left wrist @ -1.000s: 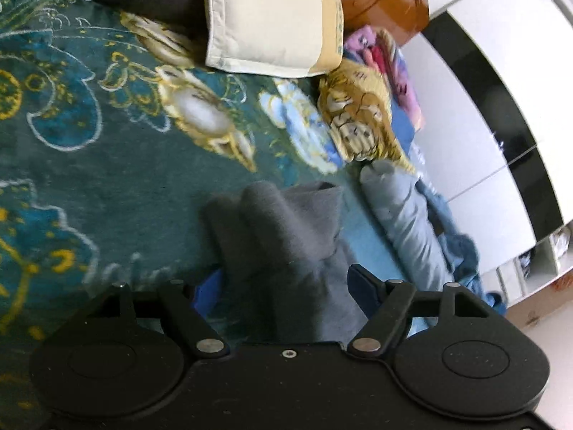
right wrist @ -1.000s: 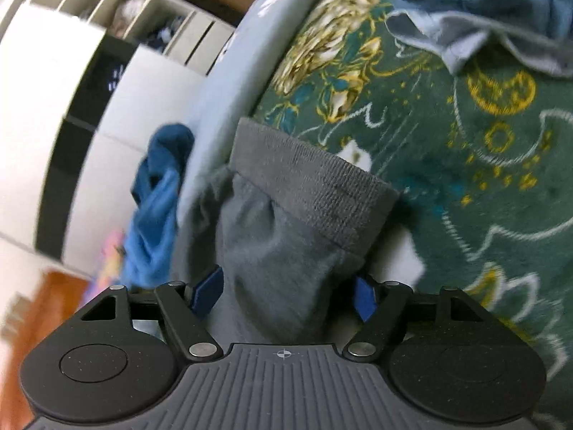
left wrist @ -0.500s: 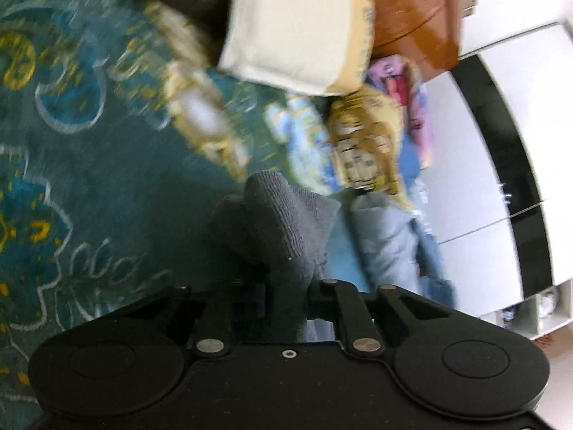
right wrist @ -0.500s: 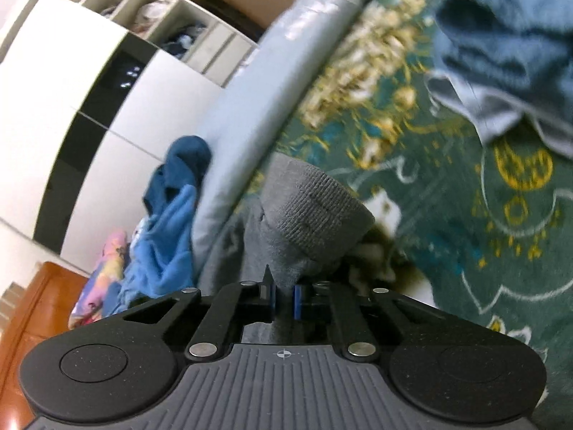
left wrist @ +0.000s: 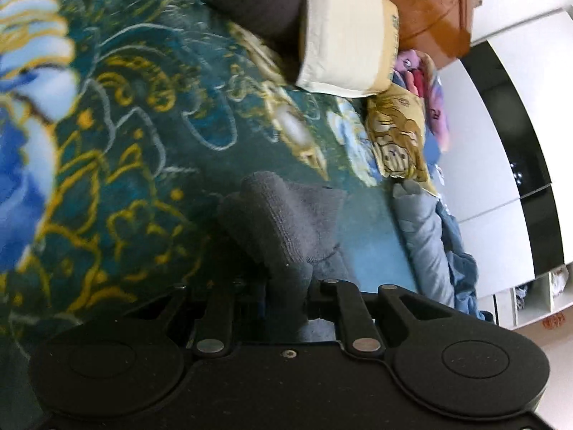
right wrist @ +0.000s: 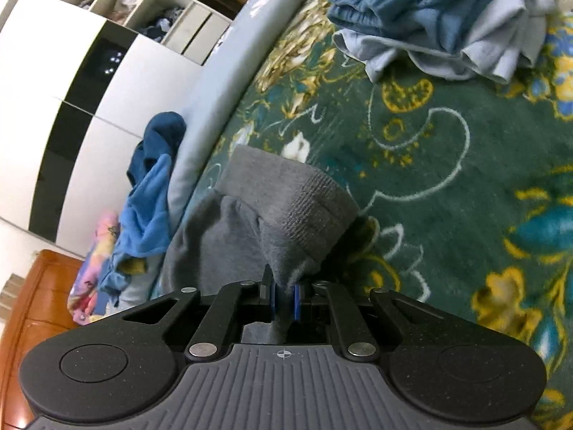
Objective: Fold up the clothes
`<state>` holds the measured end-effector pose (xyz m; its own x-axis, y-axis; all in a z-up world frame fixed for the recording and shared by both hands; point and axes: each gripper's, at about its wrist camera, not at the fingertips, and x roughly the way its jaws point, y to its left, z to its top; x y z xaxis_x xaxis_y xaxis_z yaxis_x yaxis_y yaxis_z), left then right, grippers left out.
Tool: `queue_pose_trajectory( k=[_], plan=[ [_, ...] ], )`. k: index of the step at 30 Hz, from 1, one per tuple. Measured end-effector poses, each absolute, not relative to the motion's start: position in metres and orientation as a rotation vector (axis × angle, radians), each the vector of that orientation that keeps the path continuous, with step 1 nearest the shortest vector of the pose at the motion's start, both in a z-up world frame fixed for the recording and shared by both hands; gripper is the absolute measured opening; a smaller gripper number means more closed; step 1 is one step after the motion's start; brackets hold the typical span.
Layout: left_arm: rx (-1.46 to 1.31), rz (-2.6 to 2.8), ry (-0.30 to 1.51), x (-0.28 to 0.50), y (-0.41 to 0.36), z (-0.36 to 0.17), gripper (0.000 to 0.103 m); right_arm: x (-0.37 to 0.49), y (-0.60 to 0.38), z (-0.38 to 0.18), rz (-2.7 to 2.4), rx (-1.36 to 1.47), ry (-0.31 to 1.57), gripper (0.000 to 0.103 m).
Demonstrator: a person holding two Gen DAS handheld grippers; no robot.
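A grey garment with a ribbed hem (right wrist: 286,200) lies bunched on the green floral bedspread (right wrist: 447,186). My right gripper (right wrist: 284,302) is shut on a pinch of the grey cloth, its blue pads pressed against it. In the left wrist view the same grey garment (left wrist: 283,222) rises in a fold from the bedspread (left wrist: 143,179). My left gripper (left wrist: 286,297) is shut on that fold; its pads are hidden by the cloth.
A pile of blue and pale grey clothes (right wrist: 447,18) lies ahead of the right gripper. Blue clothes (right wrist: 150,186) and a grey quilt edge (right wrist: 229,82) run along the bedside. A cream pillow (left wrist: 347,36), a yellow cartoon pillow (left wrist: 397,139) and a wooden headboard (left wrist: 429,7) are ahead of the left gripper. A white wardrobe (left wrist: 501,143) stands beyond.
Both grippers went from open around the grey garment to shut on it. Both have since lifted the pinched cloth and shifted over the bedspread.
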<state>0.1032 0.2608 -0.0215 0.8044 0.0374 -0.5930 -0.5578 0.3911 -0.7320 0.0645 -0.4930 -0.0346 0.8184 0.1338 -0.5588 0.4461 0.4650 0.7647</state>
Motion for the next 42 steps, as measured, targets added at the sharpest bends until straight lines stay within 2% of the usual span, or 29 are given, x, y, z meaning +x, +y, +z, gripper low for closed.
queue_pose_trajectory(
  k=[3,6,8,9,13,17,22,27,29,30,31,32,34,37,39,42],
  plan=[
    [-1.094,0.406,0.536,0.105,0.258,-0.015,0.015,0.062,-0.491,-0.024,-0.192,1.049,0.621,0.011],
    [-1.031,0.421,0.526,0.107,0.249,-0.003,0.015,0.055,-0.487,-0.014,-0.207,0.999,0.635,0.026],
    [-0.882,0.415,0.504,0.105,0.226,0.017,0.015,0.047,-0.482,-0.010,-0.234,0.979,0.633,0.043],
    [-0.808,0.411,0.493,0.104,0.215,0.027,0.015,0.042,-0.480,-0.007,-0.262,0.952,0.627,0.045],
    [-0.593,0.174,0.413,0.100,0.159,0.068,0.015,0.025,-0.479,0.002,-0.326,0.881,0.606,0.046],
    [-0.430,-0.081,0.418,0.099,0.085,0.090,0.015,0.021,-0.482,0.008,-0.326,0.868,0.590,0.047],
    [-0.346,-0.322,0.541,0.108,-0.006,0.072,0.015,0.023,-0.475,0.008,-0.289,0.862,0.608,0.047],
    [-0.253,-0.389,0.678,0.111,-0.069,0.029,0.017,0.025,-0.467,0.008,-0.271,0.850,0.625,0.047],
    [-0.243,-0.392,0.701,0.111,-0.075,0.021,0.031,0.026,-0.463,0.010,-0.259,0.839,0.630,0.047],
    [-0.241,-0.406,0.708,0.109,-0.075,0.019,0.035,0.027,-0.461,0.010,-0.250,0.833,0.633,0.047],
    [-0.238,-0.420,0.715,0.108,-0.076,0.018,0.047,0.027,-0.458,0.011,-0.243,0.826,0.635,0.047],
    [-0.247,-0.454,0.724,0.106,-0.076,0.020,0.053,0.028,-0.455,0.013,-0.234,0.819,0.635,0.048],
    [-0.295,-0.502,0.718,0.099,-0.067,0.029,0.057,0.032,-0.446,0.018,-0.190,0.798,0.625,0.049],
    [-0.372,-0.533,0.662,0.086,-0.044,0.045,0.071,0.051,-0.418,0.023,-0.051,0.757,0.642,0.051],
    [-0.390,-0.454,0.650,0.087,-0.024,0.047,0.071,0.069,-0.393,0.024,0.056,0.725,0.670,0.062],
    [-0.409,-0.313,0.640,0.091,0.008,0.047,0.071,0.102,-0.349,0.019,0.219,0.669,0.736,0.062]
  ],
)
